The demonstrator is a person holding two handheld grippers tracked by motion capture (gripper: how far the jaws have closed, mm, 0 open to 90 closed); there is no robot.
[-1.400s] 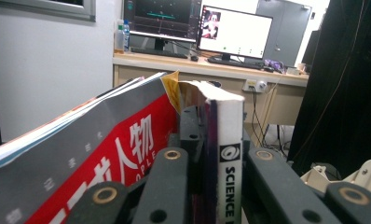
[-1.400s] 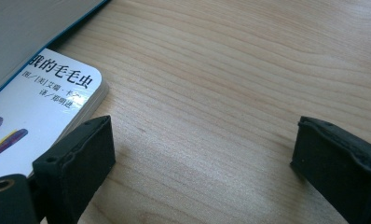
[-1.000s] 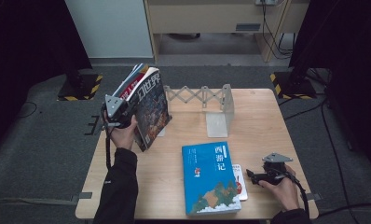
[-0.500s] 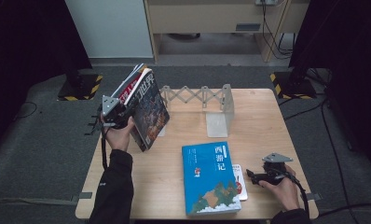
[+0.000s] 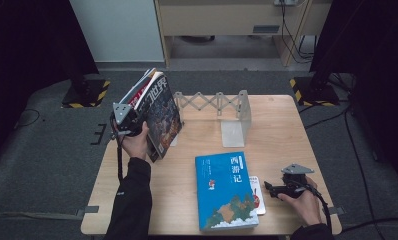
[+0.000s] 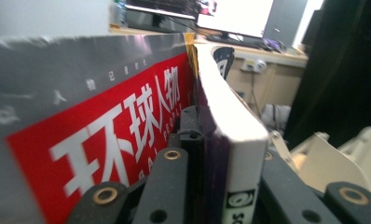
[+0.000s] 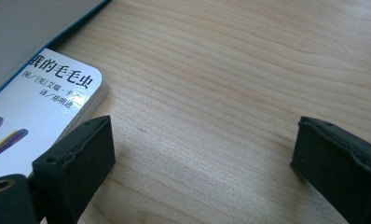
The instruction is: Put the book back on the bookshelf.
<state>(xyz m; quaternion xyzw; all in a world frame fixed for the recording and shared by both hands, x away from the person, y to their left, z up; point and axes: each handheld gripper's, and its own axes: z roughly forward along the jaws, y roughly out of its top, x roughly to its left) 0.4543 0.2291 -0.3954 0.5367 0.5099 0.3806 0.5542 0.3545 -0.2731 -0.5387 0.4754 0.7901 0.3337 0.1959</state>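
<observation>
Even overhead light, dark surroundings; close-up gripper views blur softly.

High view overlooks the table (image 5: 197, 135); gripper views sit close along their jaws

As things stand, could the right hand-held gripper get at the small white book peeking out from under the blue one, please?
Probably yes: the right hand-held gripper is open, low over bare table, right beside the small white book. Only the blue book overlaps its far side.
</observation>
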